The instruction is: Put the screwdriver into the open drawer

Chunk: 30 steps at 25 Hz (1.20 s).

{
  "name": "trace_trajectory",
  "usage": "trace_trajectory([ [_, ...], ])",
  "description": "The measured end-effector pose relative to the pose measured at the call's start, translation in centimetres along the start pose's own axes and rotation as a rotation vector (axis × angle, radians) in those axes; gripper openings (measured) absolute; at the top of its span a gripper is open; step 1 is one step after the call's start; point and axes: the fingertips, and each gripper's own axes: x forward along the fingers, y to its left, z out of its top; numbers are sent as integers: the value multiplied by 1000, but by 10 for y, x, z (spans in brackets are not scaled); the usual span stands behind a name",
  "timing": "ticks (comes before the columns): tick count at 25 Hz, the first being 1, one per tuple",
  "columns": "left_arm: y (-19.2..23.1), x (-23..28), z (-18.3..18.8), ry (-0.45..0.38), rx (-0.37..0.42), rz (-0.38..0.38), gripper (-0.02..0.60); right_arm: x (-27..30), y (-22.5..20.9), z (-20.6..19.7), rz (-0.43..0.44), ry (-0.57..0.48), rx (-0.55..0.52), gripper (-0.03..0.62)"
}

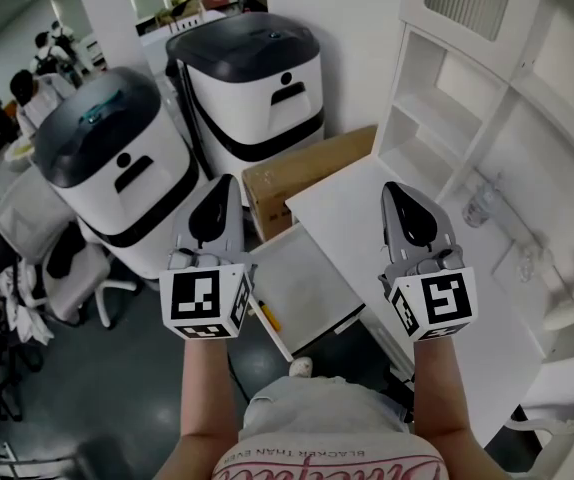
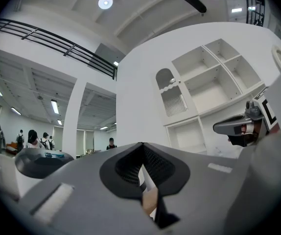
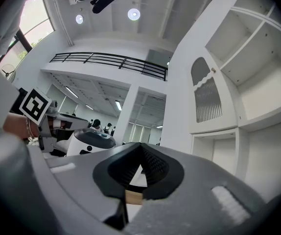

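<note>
A white drawer [image 1: 312, 268] stands pulled out from the desk, below and between my two grippers. A thin yellow-handled tool, likely the screwdriver [image 1: 266, 315], lies along the drawer's left side; it seems to be inside. My left gripper [image 1: 223, 182] is raised above the drawer's left edge, jaws closed together with nothing between them [image 2: 141, 145]. My right gripper [image 1: 391, 188] is held up over the desk top, also shut and empty [image 3: 140, 145]. Each gripper shows in the other's view: the right gripper [image 2: 238, 126] and the left gripper [image 3: 50, 126].
The white desk [image 1: 357, 203] runs to the right, with a bottle [image 1: 479, 204] and a white shelf unit [image 1: 467, 98] behind it. A cardboard box [image 1: 302, 173] and two white-and-black machines [image 1: 117, 158] [image 1: 252, 78] stand beyond the drawer. An office chair [image 1: 67, 268] is at left.
</note>
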Motion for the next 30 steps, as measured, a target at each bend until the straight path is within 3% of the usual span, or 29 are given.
trace_trajectory([
  [9, 22, -15, 24, -53, 9, 38, 17, -9, -7, 23, -13, -30, -57, -1],
  [30, 11, -3, 26, -52, -3, -4, 17, -13, -18, 26, -26, -12, -77, 0],
])
